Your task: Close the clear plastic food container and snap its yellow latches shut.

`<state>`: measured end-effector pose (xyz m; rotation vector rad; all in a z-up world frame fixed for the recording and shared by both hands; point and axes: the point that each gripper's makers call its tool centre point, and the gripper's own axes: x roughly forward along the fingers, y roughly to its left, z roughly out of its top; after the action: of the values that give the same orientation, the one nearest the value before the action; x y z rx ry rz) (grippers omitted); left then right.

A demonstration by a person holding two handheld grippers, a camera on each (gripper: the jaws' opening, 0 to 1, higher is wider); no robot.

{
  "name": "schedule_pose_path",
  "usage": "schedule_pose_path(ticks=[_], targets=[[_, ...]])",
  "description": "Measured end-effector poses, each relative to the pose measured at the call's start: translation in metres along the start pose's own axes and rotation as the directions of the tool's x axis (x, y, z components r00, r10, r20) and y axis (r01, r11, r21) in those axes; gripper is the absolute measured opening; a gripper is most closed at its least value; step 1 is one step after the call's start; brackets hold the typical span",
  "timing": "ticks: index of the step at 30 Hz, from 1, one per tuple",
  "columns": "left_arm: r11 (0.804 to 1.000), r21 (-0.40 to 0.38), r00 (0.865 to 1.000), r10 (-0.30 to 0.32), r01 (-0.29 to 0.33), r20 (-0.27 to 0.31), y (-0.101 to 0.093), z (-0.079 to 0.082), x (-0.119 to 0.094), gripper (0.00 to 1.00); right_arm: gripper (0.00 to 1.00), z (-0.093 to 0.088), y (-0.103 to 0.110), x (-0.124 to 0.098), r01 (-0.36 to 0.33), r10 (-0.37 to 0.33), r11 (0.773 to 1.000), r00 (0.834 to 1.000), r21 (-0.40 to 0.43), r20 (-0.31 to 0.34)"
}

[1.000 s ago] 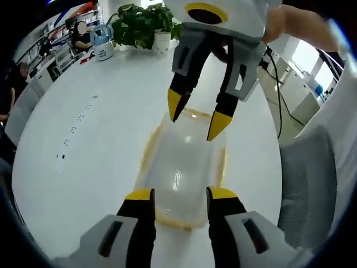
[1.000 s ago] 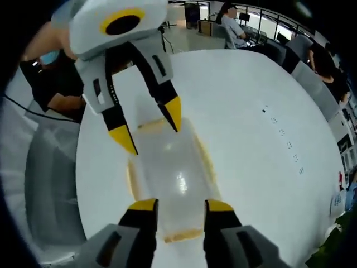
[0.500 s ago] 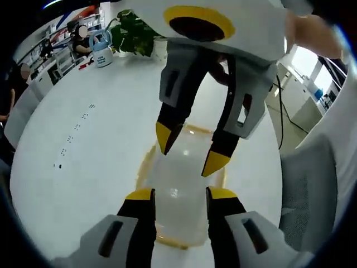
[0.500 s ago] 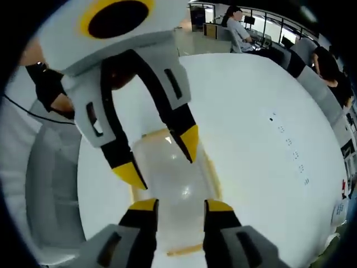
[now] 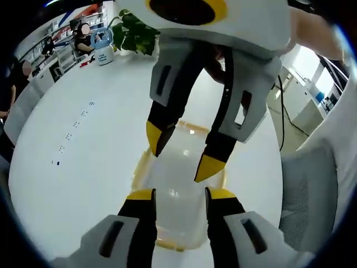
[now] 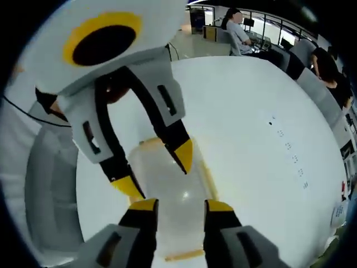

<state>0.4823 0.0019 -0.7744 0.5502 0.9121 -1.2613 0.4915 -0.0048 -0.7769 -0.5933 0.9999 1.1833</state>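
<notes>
Container (image 5: 181, 184) of clear plastic lies flat on the white table (image 5: 83, 167), its lid down over it and yellow trim showing along its edges, directly under both claws. Left claw (image 5: 179, 195) hangs just above the container's near end with its yellow-tipped jaws apart and nothing between them; right claw (image 5: 179, 151) faces it from the far end, its jaws likewise spread over the lid. From the right gripper view the container (image 6: 167, 184) sits between the right claw (image 6: 179, 205), jaws apart, and the left claw (image 6: 159, 167) opposite. Whether any tip touches the lid I cannot tell. Farther off on the table stand a potted plant (image 5: 134, 33) and a blue bottle (image 5: 103, 47), and a grey chair (image 5: 312, 190) is beside the table
</notes>
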Motion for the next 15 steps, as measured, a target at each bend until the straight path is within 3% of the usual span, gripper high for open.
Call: schedule_pose_path(ticks=[15], targets=[[1.0, -0.02, 1.0, 0.0, 0.0, 0.013, -0.005, -0.004, -0.0046, 0.33, 0.31, 0.0036, -0.0087, -0.0018, 0.005, -0.005, 1.0, 1.0, -0.007, 0.001]])
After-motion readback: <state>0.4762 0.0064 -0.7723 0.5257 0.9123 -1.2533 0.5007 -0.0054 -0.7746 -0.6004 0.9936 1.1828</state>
